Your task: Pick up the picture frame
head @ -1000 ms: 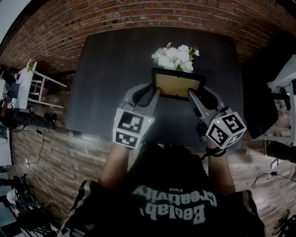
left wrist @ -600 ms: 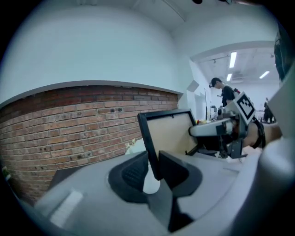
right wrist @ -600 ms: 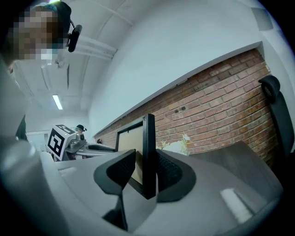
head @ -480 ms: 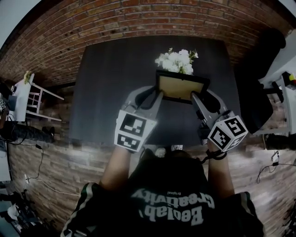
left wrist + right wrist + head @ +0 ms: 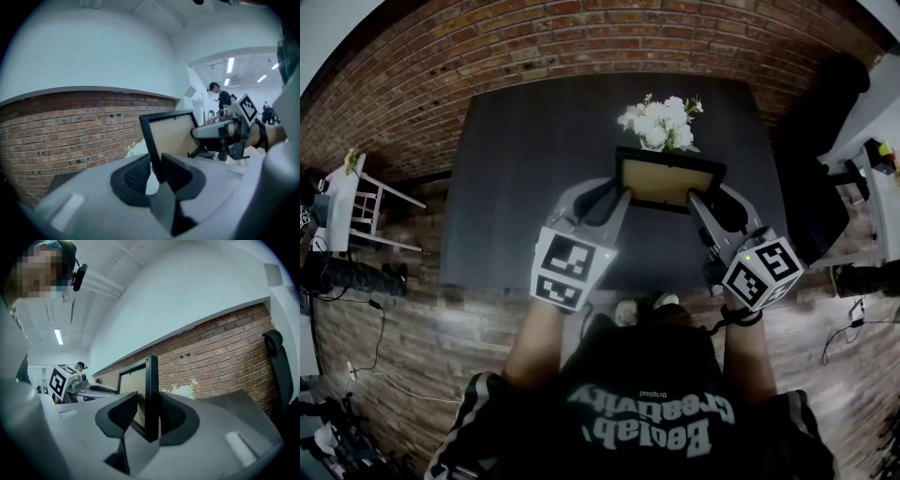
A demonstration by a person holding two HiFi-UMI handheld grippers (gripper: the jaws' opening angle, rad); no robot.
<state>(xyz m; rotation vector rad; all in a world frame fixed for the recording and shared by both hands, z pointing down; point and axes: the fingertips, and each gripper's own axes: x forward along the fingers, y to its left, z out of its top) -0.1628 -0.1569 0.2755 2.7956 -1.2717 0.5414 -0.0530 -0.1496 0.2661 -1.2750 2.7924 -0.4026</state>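
ok so both tools have it. The left gripper [image 5: 156, 169] is nearly closed, with its pads [image 5: 137, 174] pinching the frame [image 5: 667, 180] by its left edge. The right gripper [image 5: 147, 416] is clamped a bit wider over the right edge. The frame stands roughly upright, spanning the gap from one set of tips to the other.

What's changed in the last second: the pair and the frame have travelled together, away from the body and a touch upward, and the grip looks the same throughout. I'd say it's off the table [image 5: 525, 169] now. So the pick-up is basically done and just needs holding steady.

Materials: the pads are black with a fine gridded texture, set in smooth grey shells. The frame is a thin black rectangular moulding, hard and smooth, around a flat tan panel. Slick edges, so it could slip if one side loosens.

Just beyond the tips is a fluffy bunch of white flowers [image 5: 661, 122] on the matte dark tabletop. Past that is a rough red brick wall [image 5: 70, 131].
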